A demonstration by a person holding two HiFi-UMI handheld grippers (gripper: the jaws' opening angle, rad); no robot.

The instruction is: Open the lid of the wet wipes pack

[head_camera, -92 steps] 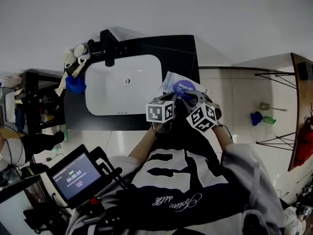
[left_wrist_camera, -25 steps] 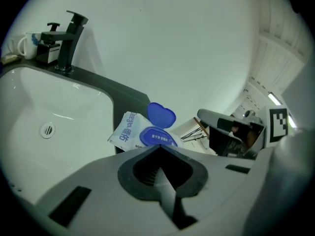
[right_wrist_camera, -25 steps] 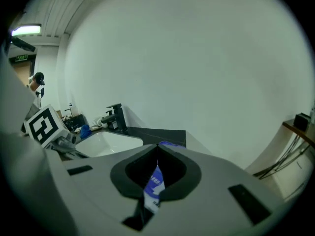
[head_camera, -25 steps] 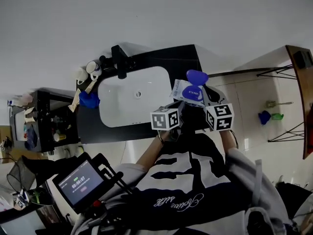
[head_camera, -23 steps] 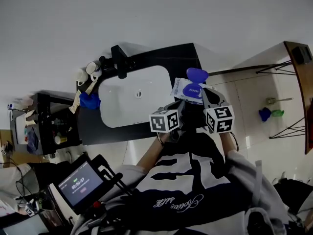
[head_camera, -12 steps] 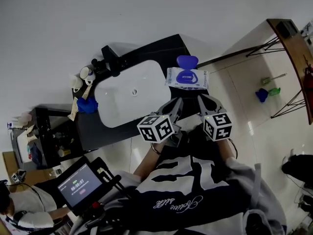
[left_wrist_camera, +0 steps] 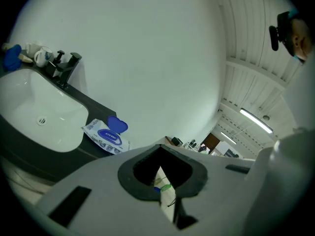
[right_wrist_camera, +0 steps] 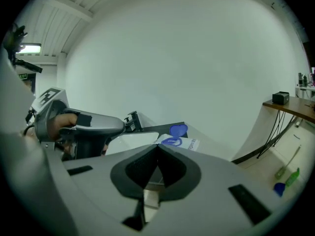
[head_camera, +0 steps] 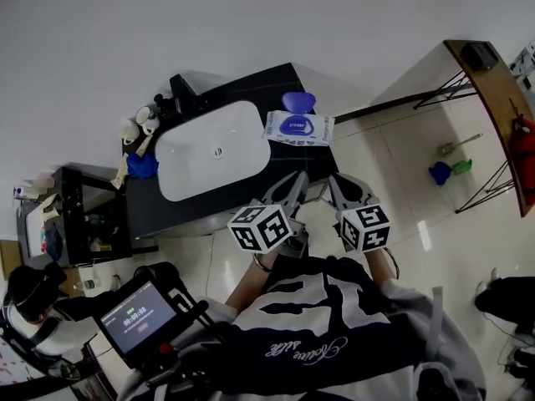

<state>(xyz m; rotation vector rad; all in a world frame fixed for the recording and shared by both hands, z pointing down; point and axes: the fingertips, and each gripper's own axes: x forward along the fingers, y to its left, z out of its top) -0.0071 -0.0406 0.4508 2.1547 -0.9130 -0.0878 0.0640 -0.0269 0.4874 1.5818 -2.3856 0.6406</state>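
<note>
Blue lid (head_camera: 298, 101) stood flipped up on the wet wipes pack (head_camera: 298, 129).
Pack lay flat on the black desk (head_camera: 251, 86), just right of the white sink (head_camera: 196, 157) and close to the wall. Left tool (head_camera: 291, 187) and right tool (head_camera: 334, 189) were each pressed together, pinching nothing, side by side above the floor (head_camera: 393, 165), clear of the pack.

- Flipped up lid (head_camera: 298, 101) of wet wipes pack (head_camera: 298, 129), shut 3.7 s ago.
- Pulled left gripper (head_camera: 292, 180) and right gripper (head_camera: 333, 182) back off the pack, now well apart from it, jaws together.
- Released pack, lying free on counter (head_camera: 251, 86).
</note>
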